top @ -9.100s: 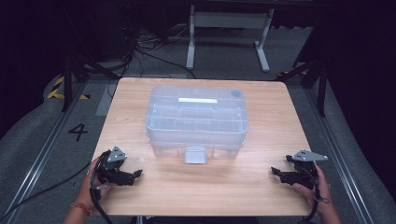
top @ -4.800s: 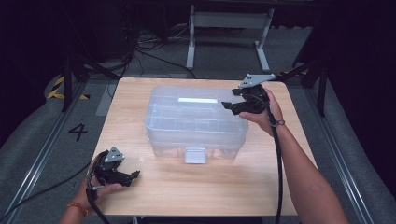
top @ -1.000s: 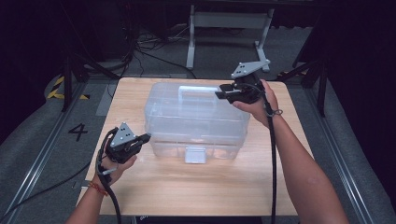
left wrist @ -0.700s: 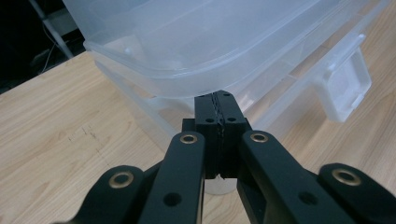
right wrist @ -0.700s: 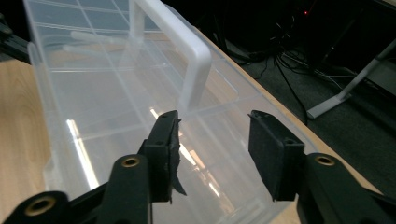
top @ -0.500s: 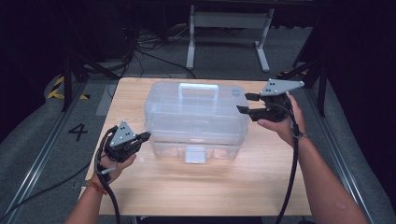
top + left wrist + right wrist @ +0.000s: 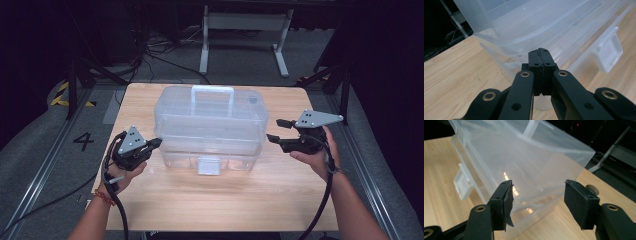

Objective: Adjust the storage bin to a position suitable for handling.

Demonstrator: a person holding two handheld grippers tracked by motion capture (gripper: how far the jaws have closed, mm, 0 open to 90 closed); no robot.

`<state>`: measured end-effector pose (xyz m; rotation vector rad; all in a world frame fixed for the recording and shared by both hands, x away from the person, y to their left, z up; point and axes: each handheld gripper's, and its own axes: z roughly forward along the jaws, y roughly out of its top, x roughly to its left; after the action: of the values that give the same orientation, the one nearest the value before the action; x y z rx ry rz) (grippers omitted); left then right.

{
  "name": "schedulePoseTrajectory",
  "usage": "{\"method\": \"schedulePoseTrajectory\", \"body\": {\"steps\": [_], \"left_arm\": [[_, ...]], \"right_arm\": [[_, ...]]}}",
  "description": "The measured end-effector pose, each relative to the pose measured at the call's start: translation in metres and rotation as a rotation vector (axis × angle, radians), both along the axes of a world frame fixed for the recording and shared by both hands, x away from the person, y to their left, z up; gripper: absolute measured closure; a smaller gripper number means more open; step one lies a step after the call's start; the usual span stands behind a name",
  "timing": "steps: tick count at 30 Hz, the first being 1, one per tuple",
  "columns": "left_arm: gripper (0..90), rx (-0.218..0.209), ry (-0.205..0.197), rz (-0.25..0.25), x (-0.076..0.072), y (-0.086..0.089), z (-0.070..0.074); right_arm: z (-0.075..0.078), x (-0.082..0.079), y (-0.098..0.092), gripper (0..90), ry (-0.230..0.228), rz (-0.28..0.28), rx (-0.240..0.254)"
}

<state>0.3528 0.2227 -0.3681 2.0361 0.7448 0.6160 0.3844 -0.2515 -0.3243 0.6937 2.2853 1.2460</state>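
Clear storage box [image 7: 210, 127] lies lengthwise between both tools. Left tool [image 7: 155, 143], jaws together, touches its left end; right tool [image 7: 274, 131], jaws apart and just opening with nothing between, sits just beside its right end.

The clear storage box [image 7: 210, 127] stood on the table [image 7: 240, 200], between the two grippers. The left gripper [image 7: 156, 143] sat just left of the box, its tips at the box's lower left corner, under the lid's overhanging edge in the left gripper view. The right gripper [image 7: 278, 131] lay just right of the box, pointing at its right end wall, apart from it. The front latch [image 7: 208, 165] lay between both grippers, nearer the person. The carry handle [image 7: 213, 91] lay on the lid, beyond them.
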Motion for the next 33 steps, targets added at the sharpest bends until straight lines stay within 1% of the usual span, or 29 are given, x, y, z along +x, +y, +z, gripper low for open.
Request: {"method": "schedulePoseTrajectory", "body": {"steps": [1,4,5,7,8,11,13,14,15,16,19,20,21,23,24,27,28,30,33], "left_arm": [[89.8,0.007,-0.006,-0.003,0.001,0.0,0.002],[89.7,0.008,-0.008,-0.005,0.002,-0.001,0.006],[89.7,0.002,-0.006,-0.006,0.002,-0.002,0.007],[89.7,0.009,-0.01,-0.007,0.004,-0.001,0.009],[89.7,0.003,-0.006,-0.008,0.005,-0.002,0.01],[89.6,0.003,-0.008,-0.005,0.006,-0.005,0.013],[89.6,0.0,-0.01,-0.008,0.007,-0.007,0.014],[89.6,0.007,-0.015,-0.008,0.008,-0.007,0.015],[89.6,0.007,-0.017,-0.01,0.008,-0.008,0.015],[89.6,0.006,-0.015,-0.009,0.008,-0.009,0.016],[89.6,0.009,-0.02,-0.009,0.009,-0.009,0.016],[89.6,0.012,-0.017,-0.006,0.01,-0.009,0.017],[89.6,0.012,-0.017,-0.006,0.01,-0.009,0.017],[89.5,0.007,-0.018,-0.002,0.01,-0.009,0.016],[89.4,0.006,-0.019,-0.002,0.01,-0.009,0.016],[89.3,0.016,-0.024,-0.005,0.01,-0.009,0.018],[89.0,0.017,-0.025,-0.007,0.01,-0.009,0.018],[88.7,0.008,-0.023,-0.006,0.009,-0.008,0.018],[87.1,0.001,-0.024,0.006,0.009,-0.005,0.017]], "right_arm": [[-0.004,-0.001,0.0,39.7,0.003,0.003,0.001],[-0.013,-0.004,0.001,38.6,0.005,0.012,0.01],[-0.015,-0.004,0.002,37.9,0.003,0.015,0.01],[-0.02,-0.005,0.004,37.0,0.009,0.014,0.003],[-0.022,-0.004,0.005,36.8,0.006,0.013,0.0],[-0.03,-0.002,0.009,35.8,0.008,0.001,-0.013],[-0.037,0.001,0.013,35.8,0.006,-0.012,-0.009],[-0.039,0.002,0.014,35.8,0.0,-0.016,-0.009],[-0.042,0.003,0.016,36.3,-0.011,-0.028,-0.016],[-0.043,0.003,0.017,37.0,-0.025,-0.041,-0.013],[-0.044,0.006,0.018,39.9,-0.057,-0.063,0.02],[-0.044,0.007,0.018,41.2,-0.061,-0.069,0.029],[-0.043,0.007,0.017,43.1,-0.08,-0.068,0.042],[-0.042,0.007,0.016,45.2,-0.102,-0.074,0.067],[-0.042,0.007,0.016,45.4,-0.103,-0.074,0.075],[-0.042,0.008,0.016,46.3,-0.122,-0.075,0.08],[-0.042,0.007,0.017,46.7,-0.121,-0.079,0.085],[-0.041,0.007,0.017,46.8,-0.125,-0.077,0.087],[-0.04,0.007,0.017,46.9,-0.145,-0.086,0.083]]}}
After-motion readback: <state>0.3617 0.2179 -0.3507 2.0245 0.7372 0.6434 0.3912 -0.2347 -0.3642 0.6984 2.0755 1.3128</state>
